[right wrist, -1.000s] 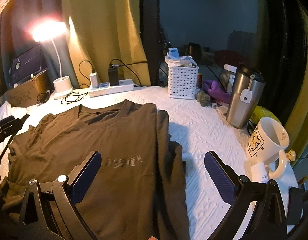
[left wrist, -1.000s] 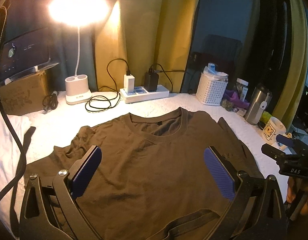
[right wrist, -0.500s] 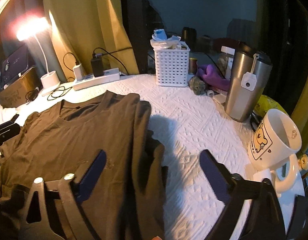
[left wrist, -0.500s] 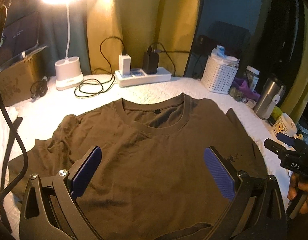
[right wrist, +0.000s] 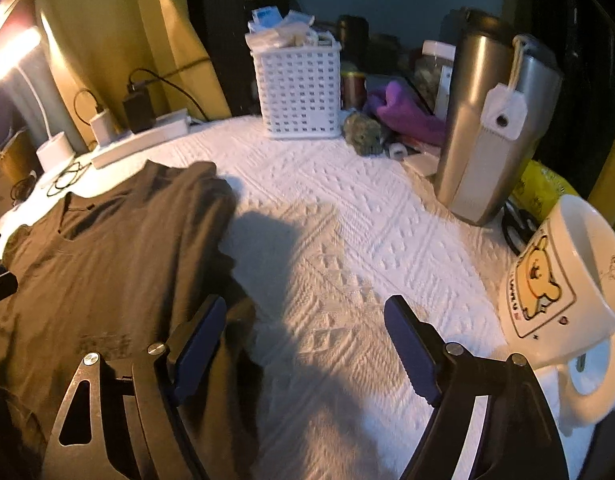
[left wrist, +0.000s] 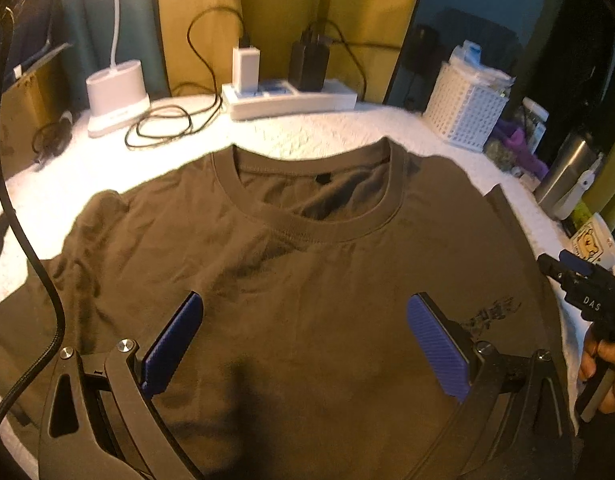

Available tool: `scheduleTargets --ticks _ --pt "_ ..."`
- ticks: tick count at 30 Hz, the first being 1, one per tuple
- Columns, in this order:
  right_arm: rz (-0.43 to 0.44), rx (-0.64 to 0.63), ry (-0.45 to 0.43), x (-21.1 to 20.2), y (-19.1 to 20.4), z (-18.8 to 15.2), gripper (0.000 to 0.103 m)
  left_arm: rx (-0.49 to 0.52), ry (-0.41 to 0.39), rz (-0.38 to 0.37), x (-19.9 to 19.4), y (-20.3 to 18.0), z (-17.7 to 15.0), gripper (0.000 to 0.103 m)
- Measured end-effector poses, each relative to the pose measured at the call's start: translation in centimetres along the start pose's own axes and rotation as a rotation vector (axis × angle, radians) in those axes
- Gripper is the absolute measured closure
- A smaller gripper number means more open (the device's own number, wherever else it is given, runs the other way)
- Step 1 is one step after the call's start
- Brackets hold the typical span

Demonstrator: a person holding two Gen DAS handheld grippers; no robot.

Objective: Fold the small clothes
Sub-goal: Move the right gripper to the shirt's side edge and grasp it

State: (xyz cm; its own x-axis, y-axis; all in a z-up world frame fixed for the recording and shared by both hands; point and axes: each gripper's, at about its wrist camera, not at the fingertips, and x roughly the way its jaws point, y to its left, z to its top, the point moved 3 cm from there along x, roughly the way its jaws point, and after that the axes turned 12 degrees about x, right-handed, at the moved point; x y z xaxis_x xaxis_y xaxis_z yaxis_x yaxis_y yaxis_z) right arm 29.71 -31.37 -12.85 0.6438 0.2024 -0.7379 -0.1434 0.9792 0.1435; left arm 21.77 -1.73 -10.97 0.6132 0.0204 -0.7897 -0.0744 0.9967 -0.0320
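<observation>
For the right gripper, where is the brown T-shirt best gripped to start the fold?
Probably the T-shirt's right side edge, approached from the bare cloth side. That edge lies raised and doubled between the right gripper's open, just narrowing jaws, one finger already over the fabric.

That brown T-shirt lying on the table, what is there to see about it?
The brown T-shirt looks like soft cotton knit, with a ribbed round collar, a small dark tag inside the neck and a faint dark print on the chest. It lies face up on the white textured cloth, neck towards the curtains, rumpled at the sleeve on the lamp's side. The sleeve nearer the steel tumbler looks already turned in. Neither gripper is seen holding it.
</observation>
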Motion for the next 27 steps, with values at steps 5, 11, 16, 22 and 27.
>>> scheduleTargets --ticks 5,11,16,22,27 --pt "0.032 -0.016 0.034 1.4 0.7 0.3 0.023 -0.018 0.04 -0.006 1.4 0.3 -0.3 0.002" --pt "0.063 -0.055 0.051 2.5 2.3 0.2 0.035 -0.018 0.065 -0.013 2.2 0.5 -0.5 0.002" --pt "0.122 -0.09 0.063 2.5 3.9 0.0 0.076 -0.021 0.071 -0.02 2.4 0.6 -0.4 0.002" --pt "0.138 -0.083 0.061 2.1 3.6 0.1 0.099 -0.008 0.05 -0.016 1.5 0.4 -0.3 0.002" --pt "0.077 -0.021 0.015 0.3 0.5 0.9 0.099 -0.004 0.029 -0.004 0.7 0.5 -0.1 0.002"
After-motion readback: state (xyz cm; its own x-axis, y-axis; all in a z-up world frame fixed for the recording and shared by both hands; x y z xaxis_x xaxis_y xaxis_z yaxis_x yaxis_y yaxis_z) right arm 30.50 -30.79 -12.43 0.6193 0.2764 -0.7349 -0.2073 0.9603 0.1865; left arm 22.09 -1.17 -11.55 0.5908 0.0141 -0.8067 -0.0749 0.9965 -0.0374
